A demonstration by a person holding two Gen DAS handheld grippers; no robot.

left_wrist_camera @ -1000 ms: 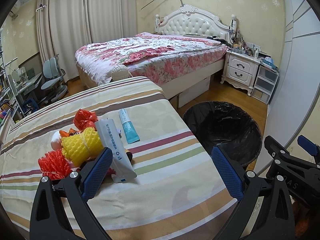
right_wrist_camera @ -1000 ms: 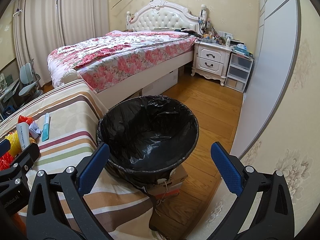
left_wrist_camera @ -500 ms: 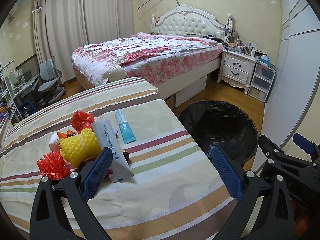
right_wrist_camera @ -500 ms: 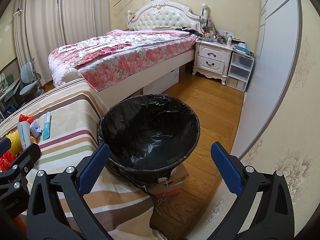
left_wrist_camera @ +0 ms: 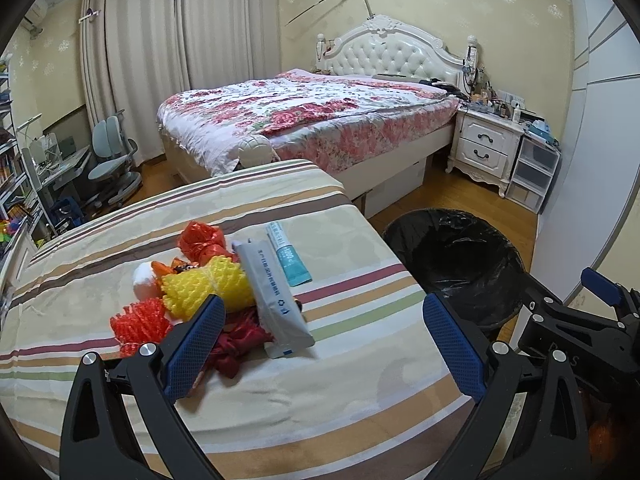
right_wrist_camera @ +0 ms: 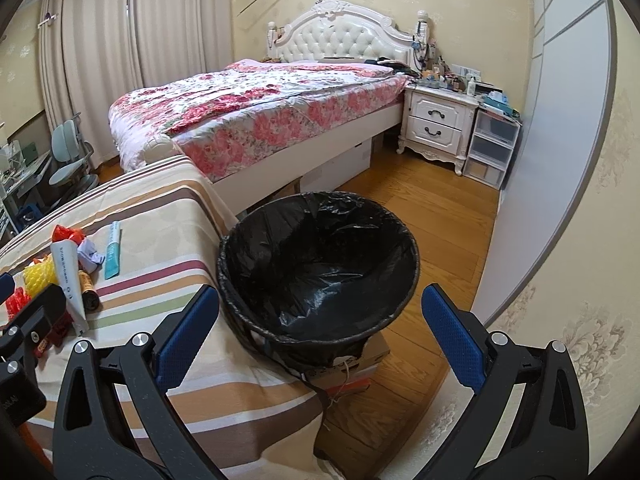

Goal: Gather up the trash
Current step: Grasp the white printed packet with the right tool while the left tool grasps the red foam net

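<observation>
- Plainly, the left gripper [left_wrist_camera: 322, 340] hung with fingers wide, empty, its near finger hiding part of the trash pile [left_wrist_camera: 208, 284] on the striped counter [left_wrist_camera: 360, 392].
- Right gripper [right_wrist_camera: 318, 336] — fingers wide too — faced the black-lined bin [right_wrist_camera: 320, 264]; bin's base cut off behind it.

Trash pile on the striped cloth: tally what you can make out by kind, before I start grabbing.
Tubes: 2, grey tube, teal tube
Foam nets: 2, yellow net, red net
Red plastic bags: 2, far bag, near bag
White ball: 1
Crumpled paper: 1
Total: 8; smaller bits are partly hidden.
</observation>
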